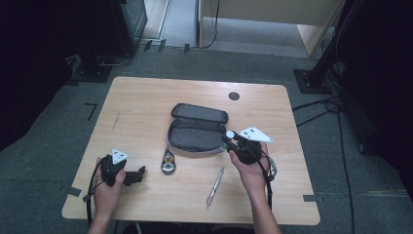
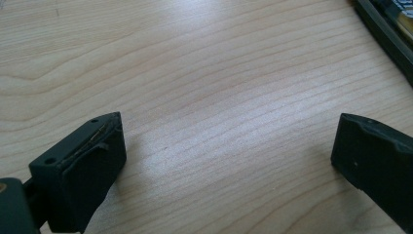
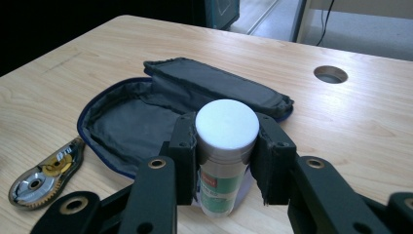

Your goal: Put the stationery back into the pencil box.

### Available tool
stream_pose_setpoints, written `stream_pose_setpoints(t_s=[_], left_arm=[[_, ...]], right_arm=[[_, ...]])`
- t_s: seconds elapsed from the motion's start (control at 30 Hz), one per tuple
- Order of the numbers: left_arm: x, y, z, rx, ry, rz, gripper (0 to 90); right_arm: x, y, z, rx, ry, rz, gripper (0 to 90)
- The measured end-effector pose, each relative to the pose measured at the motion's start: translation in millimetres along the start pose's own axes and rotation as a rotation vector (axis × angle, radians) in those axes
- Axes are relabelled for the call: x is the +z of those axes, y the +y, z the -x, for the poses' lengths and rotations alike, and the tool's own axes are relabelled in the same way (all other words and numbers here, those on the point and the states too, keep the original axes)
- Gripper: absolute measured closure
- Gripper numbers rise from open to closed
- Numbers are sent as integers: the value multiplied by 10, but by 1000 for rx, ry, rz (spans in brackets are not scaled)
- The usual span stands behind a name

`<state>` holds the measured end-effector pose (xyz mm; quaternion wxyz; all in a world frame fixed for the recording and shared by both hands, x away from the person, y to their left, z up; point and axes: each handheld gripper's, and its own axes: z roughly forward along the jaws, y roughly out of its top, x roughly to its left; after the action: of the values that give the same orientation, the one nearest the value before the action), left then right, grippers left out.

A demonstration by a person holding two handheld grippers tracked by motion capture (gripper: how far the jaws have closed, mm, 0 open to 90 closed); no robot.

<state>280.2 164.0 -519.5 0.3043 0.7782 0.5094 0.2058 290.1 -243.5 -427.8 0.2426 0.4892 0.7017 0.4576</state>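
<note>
At the left I see my left hand-held gripper (image 1: 140, 174) low over the pale wooden bench (image 1: 146, 97), its jaws standing wide apart with bare wood between them. Just right of it lies a small clear-and-silver correction-tape dispenser (image 1: 168, 161), and past that a slim silver pen (image 1: 215, 187) rests near the front edge. Above them the dark grey fabric pencil case (image 1: 197, 127) lies unzipped and spread flat. At the case's right edge my right hand-held gripper (image 3: 226, 161) is clamped on a white-capped cylindrical glue stick with a green label (image 3: 225, 146), held upright just in front of the case's open lip.
</note>
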Motion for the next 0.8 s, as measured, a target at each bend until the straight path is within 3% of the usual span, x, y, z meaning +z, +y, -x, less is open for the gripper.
stream_pose_setpoints(t_s=[0.47,0.8], left_arm=[[0,0,0,0,0,0,0],[-2,0,1,5,-2,-3,0]], right_arm=[[342,68,-136,-7,45,-14,654],[700,75,-201,-29,46,-41,655]])
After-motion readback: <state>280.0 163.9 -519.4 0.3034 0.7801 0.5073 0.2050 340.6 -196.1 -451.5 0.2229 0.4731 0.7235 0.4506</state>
